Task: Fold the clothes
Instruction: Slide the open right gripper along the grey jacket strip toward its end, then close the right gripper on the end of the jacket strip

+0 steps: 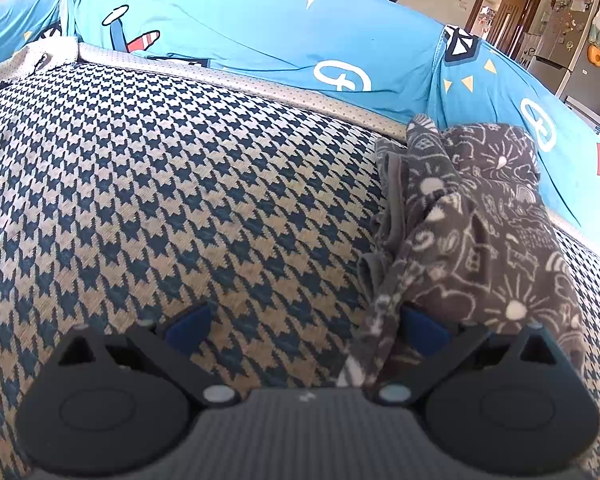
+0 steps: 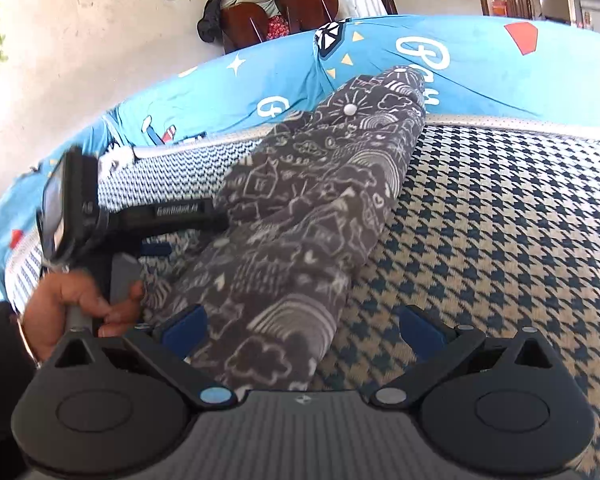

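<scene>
The left gripper (image 1: 308, 326), black with two blue finger pads, stood with its jaws spread wide over the blue-and-beige houndstooth woven cover (image 1: 160, 184). One dark grey fleece garment printed with white doodles (image 1: 476, 216) lay bunched against its right finger, a fold draping over that pad and hiding its tip; whether the pad touched cloth underneath could not be made out. To the left of the gripper the houndstooth surface lay open up to its pale dotted border, beyond which a bright blue sheet with cartoon prints (image 1: 260, 32) rose.

The right gripper (image 2: 302, 326) was likewise spread, pinching nothing. The same single garment (image 2: 300, 216) ran lengthwise from between its fingers away toward the far edge, covering much of the left pad; the right pad hung over bare houndstooth (image 2: 500, 208), with free room to the right. Left of this gripper, a person's hand (image 2: 80, 304) gripped the grey handle of the other device, whose front end was hidden behind the garment. Two wooden chairs (image 2: 276, 12) stood beyond the blue sheet (image 2: 480, 68).
</scene>
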`<state>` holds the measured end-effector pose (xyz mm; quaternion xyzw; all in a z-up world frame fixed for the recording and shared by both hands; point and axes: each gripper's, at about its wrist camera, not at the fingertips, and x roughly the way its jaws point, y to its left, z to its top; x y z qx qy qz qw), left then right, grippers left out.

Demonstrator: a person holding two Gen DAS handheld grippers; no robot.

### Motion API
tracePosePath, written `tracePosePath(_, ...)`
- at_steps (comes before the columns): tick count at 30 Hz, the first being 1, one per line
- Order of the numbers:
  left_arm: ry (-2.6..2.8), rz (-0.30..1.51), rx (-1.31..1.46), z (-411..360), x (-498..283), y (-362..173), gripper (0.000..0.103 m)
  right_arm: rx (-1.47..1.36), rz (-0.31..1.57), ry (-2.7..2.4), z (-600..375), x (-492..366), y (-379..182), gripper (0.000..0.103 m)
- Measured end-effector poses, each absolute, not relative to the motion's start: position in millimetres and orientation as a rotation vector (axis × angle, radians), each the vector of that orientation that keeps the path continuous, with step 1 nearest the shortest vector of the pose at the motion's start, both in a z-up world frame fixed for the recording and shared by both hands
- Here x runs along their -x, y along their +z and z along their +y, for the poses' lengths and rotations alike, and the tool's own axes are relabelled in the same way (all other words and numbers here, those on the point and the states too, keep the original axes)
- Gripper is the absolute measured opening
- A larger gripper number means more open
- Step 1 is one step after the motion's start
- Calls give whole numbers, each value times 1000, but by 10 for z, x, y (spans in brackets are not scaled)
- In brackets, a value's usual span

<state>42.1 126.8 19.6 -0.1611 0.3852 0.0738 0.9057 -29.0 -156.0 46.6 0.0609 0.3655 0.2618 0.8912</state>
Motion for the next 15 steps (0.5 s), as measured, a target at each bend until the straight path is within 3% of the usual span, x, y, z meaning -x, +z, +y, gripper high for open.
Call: tracePosePath(15, 135, 765, 321, 1143, -417, 349, 103, -156, 708, 490, -1686, -394, 555, 103)
